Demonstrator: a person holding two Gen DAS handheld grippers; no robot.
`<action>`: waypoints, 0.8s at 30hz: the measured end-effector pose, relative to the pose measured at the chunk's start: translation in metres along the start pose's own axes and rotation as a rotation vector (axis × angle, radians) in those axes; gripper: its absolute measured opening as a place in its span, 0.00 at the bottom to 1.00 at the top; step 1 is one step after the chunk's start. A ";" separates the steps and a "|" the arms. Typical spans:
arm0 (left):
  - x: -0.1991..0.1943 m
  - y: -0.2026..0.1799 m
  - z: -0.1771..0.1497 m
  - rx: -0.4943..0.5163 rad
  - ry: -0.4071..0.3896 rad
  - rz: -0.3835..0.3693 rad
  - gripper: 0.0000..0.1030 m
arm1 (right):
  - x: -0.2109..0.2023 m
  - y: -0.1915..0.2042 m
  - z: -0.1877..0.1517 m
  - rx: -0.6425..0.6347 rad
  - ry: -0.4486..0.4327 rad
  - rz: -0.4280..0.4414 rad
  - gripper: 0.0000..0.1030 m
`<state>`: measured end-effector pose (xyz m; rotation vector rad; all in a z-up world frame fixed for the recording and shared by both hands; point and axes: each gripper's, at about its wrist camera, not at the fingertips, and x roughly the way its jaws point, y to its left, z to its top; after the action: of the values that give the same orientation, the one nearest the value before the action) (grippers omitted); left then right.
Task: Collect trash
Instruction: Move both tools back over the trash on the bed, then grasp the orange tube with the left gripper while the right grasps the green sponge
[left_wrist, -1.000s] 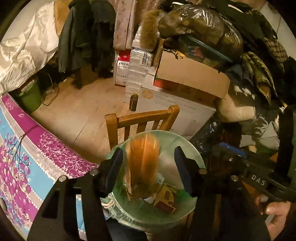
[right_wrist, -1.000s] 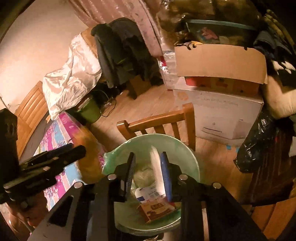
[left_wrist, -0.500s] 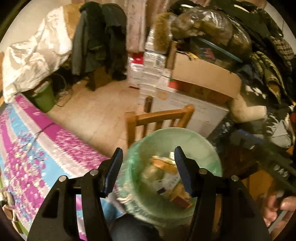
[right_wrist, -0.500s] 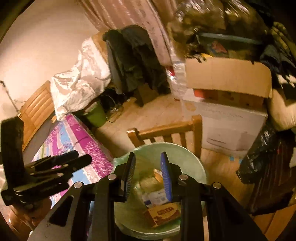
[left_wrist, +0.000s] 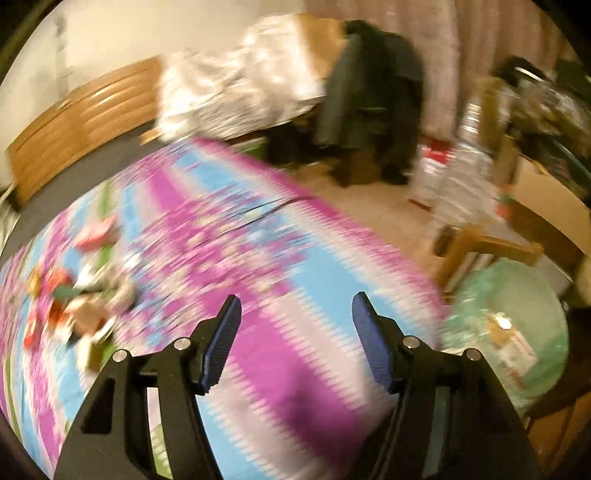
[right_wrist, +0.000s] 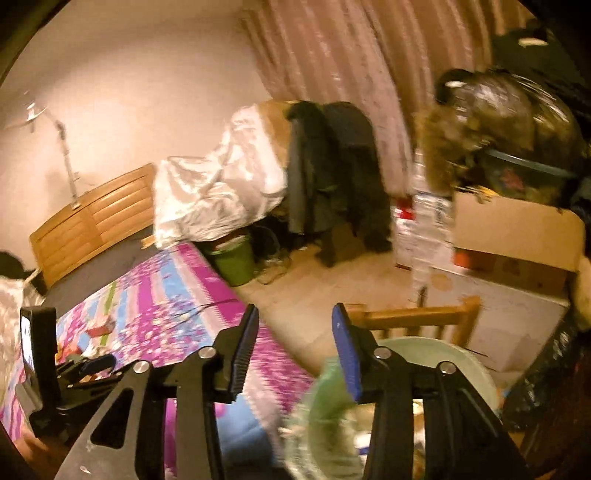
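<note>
- Purple and blue flowered cloth (left_wrist: 258, 295) lay blurred under the left gripper (left_wrist: 295, 341), whose jaws had just been opening and stood wide, empty.
- The right gripper (right_wrist: 291, 350) had just been opening too, with nothing between.
- Trash (left_wrist: 74, 306) lay on the cloth, at the left.
- The green bin (left_wrist: 535, 295) stood beside a wooden chair (right_wrist: 417, 317).

One pale green lined trash bin (left_wrist: 517, 332) sits at four o'clock in the left wrist view. One wooden chair (right_wrist: 413, 319) stands just behind it. One floral tablecloth (left_wrist: 258, 295) fills the centre, with one blurred cluster of litter (left_wrist: 74, 306) at nine o'clock, its pieces too smeared to count. One small green bucket (right_wrist: 234, 260) stands on the floor. Two cardboard boxes (right_wrist: 517, 236) are stacked at three o'clock. Two dark coats (right_wrist: 332, 166) hang at twelve o'clock.
</note>
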<state>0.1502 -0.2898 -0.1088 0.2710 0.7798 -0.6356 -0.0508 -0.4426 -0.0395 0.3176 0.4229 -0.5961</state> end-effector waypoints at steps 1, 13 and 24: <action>-0.001 0.023 -0.009 -0.043 0.012 0.027 0.59 | 0.007 0.015 -0.003 -0.020 0.014 0.023 0.47; -0.029 0.234 -0.103 -0.480 0.096 0.243 0.60 | 0.091 0.213 -0.064 -0.255 0.277 0.397 0.47; -0.011 0.329 -0.097 -0.561 0.031 0.195 0.60 | 0.156 0.370 -0.103 -0.451 0.418 0.681 0.47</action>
<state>0.2942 0.0157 -0.1677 -0.1573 0.9160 -0.2118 0.2572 -0.1847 -0.1404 0.1324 0.7887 0.2450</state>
